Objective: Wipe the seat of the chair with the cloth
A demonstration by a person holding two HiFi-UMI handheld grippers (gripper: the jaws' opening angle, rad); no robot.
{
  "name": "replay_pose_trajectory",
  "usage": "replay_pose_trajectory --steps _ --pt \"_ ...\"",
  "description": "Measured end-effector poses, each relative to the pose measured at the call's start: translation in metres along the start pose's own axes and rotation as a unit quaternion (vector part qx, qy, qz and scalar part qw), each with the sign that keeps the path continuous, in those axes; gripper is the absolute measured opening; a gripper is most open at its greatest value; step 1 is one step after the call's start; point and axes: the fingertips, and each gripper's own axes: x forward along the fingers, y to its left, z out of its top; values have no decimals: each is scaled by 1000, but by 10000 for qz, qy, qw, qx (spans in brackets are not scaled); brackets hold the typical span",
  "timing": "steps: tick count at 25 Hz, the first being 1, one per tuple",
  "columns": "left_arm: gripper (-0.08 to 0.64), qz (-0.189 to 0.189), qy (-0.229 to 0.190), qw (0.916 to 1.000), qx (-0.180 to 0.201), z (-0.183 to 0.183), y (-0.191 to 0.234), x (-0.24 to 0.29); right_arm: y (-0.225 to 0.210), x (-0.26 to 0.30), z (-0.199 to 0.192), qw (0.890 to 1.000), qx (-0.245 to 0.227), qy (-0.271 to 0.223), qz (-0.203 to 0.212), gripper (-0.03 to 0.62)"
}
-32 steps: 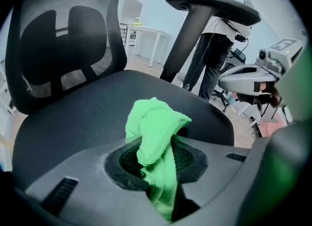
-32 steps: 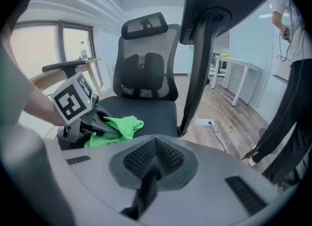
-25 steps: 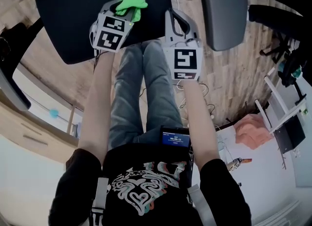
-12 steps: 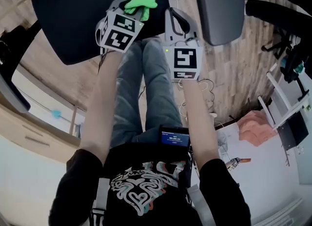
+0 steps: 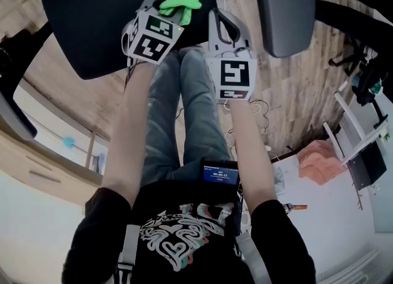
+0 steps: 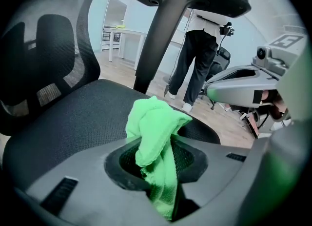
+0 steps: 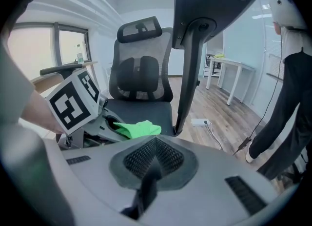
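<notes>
- Gripping the green cloth (image 6: 157, 144), the left tongs (image 6: 163, 198) are closed on its lower folds. The rest bunches up past the tips over the chair seat (image 6: 73, 122), near the front edge. I cannot tell whether the cloth touches the seat.
- The right tongs (image 7: 146, 186) are closed on nothing. They hang just beside the seat's front corner, near the left tongs.
- An armrest (image 7: 214, 0) stands close on the right tongs' side. Its dark post (image 7: 187, 73) rises between those tongs and the room beyond.
- A backrest (image 6: 44, 49) closes off the far side of the seat, and a headrest (image 7: 141, 27) sits above it.
- A person (image 6: 200, 49) in dark trousers stands on the floor (image 7: 229, 117) behind the chair.
- A white bench (image 7: 234, 64) stands by the far wall, and a white power strip (image 7: 199, 121) with a cable lies on the floor.
- The seat is dark woven fabric and the backrest is black mesh. The armrest is a smooth grey pad, the cloth is soft, fluffy towelling, and the floor is wood planks.
- Each of the tongs carries a marker cube (image 5: 150, 36) with black-and-white square patterns.
- A small device (image 5: 219, 172) at the holder's waist shows a lit screen, its digits too small to read.
</notes>
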Motion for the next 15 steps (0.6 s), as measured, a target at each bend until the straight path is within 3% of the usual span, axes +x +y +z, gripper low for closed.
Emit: replay_pose_trajectory --steps 15 --pt "105 141 185 9995 -232 -20 18 -15 11 1 6 9999 -113 18 41 0"
